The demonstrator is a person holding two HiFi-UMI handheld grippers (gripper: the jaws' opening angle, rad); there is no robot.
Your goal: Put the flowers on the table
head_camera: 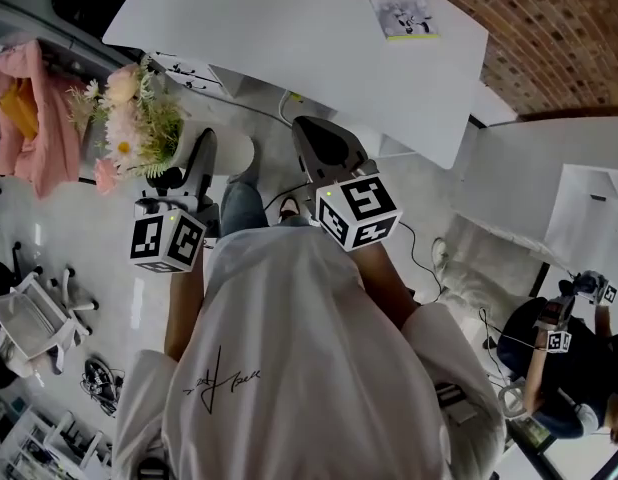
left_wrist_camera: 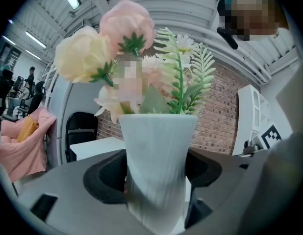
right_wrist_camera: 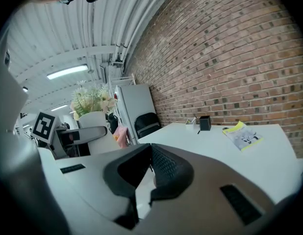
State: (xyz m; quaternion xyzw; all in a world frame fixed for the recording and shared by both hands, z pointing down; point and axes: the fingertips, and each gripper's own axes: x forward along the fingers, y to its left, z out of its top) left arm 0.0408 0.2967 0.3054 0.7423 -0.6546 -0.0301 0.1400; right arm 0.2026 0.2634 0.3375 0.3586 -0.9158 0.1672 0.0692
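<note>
- Left gripper [left_wrist_camera: 156, 182]: jaws clamped on the lower body of a white ribbed vase [left_wrist_camera: 159, 141], one pad on each side.
- Right gripper [right_wrist_camera: 147, 175]: jaws drawn together, nothing between them.
- Flowers [left_wrist_camera: 127, 58]: one bunch of pink and cream blooms with green fern sprigs, standing in the vase above the left jaws.
- Vase long axis ran upright in the left gripper view, across the line of the jaws, mouth up.
- Position, head view: vase [head_camera: 232, 153] and flowers [head_camera: 129, 118] were held over the floor, short of the near edge of the white table [head_camera: 289, 28] and not touching it.
- Key relation: the table lay ahead of and beyond the load. Judged that the left gripper [head_camera: 199, 163] must carry forward over the edge, then lower with the vase kept upright.
- Right gripper [head_camera: 324, 148] sat nearer the table edge but was empty. Judged free to steady the vase if needed.
- Count: two grippers, one vase, one bunch, one table.
- On the table: one yellow-edged booklet [head_camera: 399, 5] at the far side and one small black box [right_wrist_camera: 205, 123]. Both were well apart from the near edge.
</note>
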